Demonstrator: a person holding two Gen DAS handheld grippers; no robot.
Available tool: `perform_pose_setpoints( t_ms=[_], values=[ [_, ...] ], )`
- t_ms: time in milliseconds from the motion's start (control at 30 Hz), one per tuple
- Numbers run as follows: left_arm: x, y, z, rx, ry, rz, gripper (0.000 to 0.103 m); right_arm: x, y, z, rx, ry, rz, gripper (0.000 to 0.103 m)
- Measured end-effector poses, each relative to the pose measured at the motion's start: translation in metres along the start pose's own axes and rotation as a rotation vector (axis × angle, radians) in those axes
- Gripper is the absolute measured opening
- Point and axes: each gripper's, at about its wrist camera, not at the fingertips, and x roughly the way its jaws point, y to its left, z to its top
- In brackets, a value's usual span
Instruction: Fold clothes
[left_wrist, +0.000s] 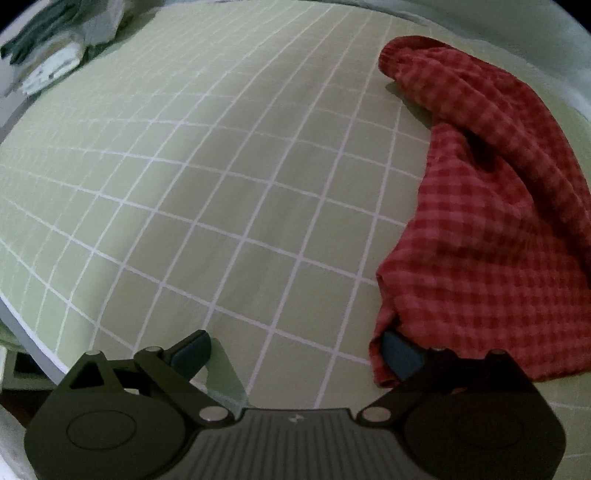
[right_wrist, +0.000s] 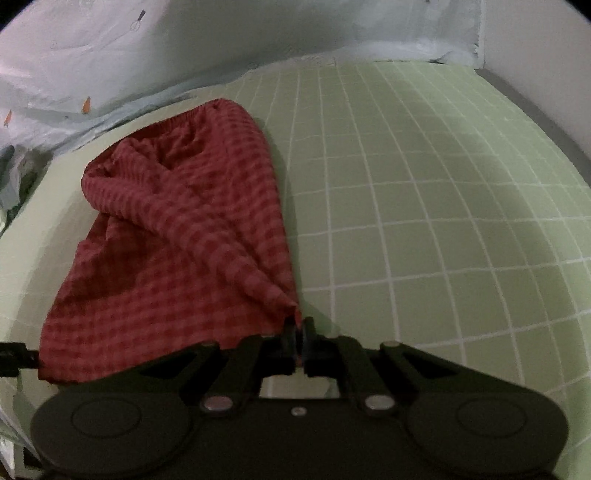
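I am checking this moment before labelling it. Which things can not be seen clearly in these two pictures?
- Left wrist view: the red checked garment runs off the right edge; the left gripper is open, one finger partly under the cloth.
- Right wrist view: the right gripper is shut on the garment's corner, which hides how much cloth it grips; its own body covers the near hem.
- Left wrist view: the pile at top left is blurred.

A bed (left_wrist: 207, 192) carries everything, covered by a pale green sheet (right_wrist: 424, 206) with a white grid. Red checked shorts (right_wrist: 177, 236) lie rumpled on it near one edge, waistband toward the far side. A pile of clothes (left_wrist: 55, 48) sits at a far corner.
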Motion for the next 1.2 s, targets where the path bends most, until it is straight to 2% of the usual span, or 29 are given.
perform_pose_setpoints(
  t_ms=[33, 67, 133, 200, 267, 333, 433, 633, 700, 733, 900, 933, 1000, 1033, 1100, 1133, 1200],
  values=[
    [-0.002, 0.002, 0.002, -0.012, 0.009, -0.011, 0.098, 0.000, 0.002, 0.002, -0.012, 0.004, -0.015, 0.019],
    [-0.004, 0.006, 0.002, -0.031, 0.010, -0.027, 0.098, -0.001, 0.004, 0.004, -0.023, -0.002, -0.027, 0.036],
    [-0.012, 0.015, 0.008, -0.068, 0.001, -0.061, 0.098, -0.005, 0.011, 0.010, -0.044, -0.028, -0.050, 0.046],
    [-0.019, 0.024, 0.016, -0.099, -0.015, -0.079, 0.098, -0.010, 0.020, 0.018, -0.068, -0.053, -0.077, 0.052],
    [-0.023, 0.031, 0.028, -0.109, -0.037, -0.080, 0.098, -0.012, 0.032, 0.029, -0.094, -0.090, -0.095, 0.073],
    [-0.026, 0.037, 0.041, -0.119, -0.056, -0.087, 0.098, -0.013, 0.046, 0.041, -0.120, -0.130, -0.110, 0.082],
    [-0.018, 0.038, 0.058, -0.103, -0.061, -0.095, 0.098, 0.001, 0.071, 0.058, -0.159, -0.162, -0.094, 0.089],
    [0.004, 0.041, 0.094, -0.040, -0.037, -0.118, 0.098, 0.046, 0.145, 0.085, -0.255, -0.158, -0.012, 0.090],
    [0.010, 0.044, 0.105, -0.024, -0.029, -0.124, 0.098, 0.056, 0.170, 0.091, -0.291, -0.167, 0.026, 0.088],
    [0.013, 0.046, 0.110, -0.016, -0.025, -0.126, 0.098, 0.062, 0.183, 0.094, -0.309, -0.171, 0.046, 0.084],
    [0.034, 0.058, 0.135, -0.016, 0.007, -0.157, 0.098, 0.091, 0.229, 0.104, -0.376, -0.144, 0.132, 0.059],
    [0.037, 0.059, 0.138, -0.015, 0.009, -0.160, 0.098, 0.097, 0.236, 0.104, -0.393, -0.133, 0.139, 0.051],
    [0.044, 0.060, 0.143, -0.014, 0.014, -0.166, 0.098, 0.111, 0.247, 0.104, -0.432, -0.113, 0.139, 0.044],
    [0.045, 0.059, 0.145, -0.012, 0.011, -0.164, 0.098, 0.117, 0.250, 0.105, -0.447, -0.102, 0.136, 0.038],
    [0.047, 0.056, 0.148, -0.009, 0.005, -0.160, 0.098, 0.125, 0.250, 0.107, -0.451, -0.079, 0.138, 0.017],
    [0.047, 0.054, 0.149, -0.006, 0.003, -0.159, 0.098, 0.123, 0.245, 0.111, -0.438, -0.084, 0.151, 0.001],
    [0.047, 0.049, 0.149, -0.008, -0.002, -0.163, 0.098, 0.116, 0.234, 0.119, -0.405, -0.108, 0.183, 0.001]
  ],
)
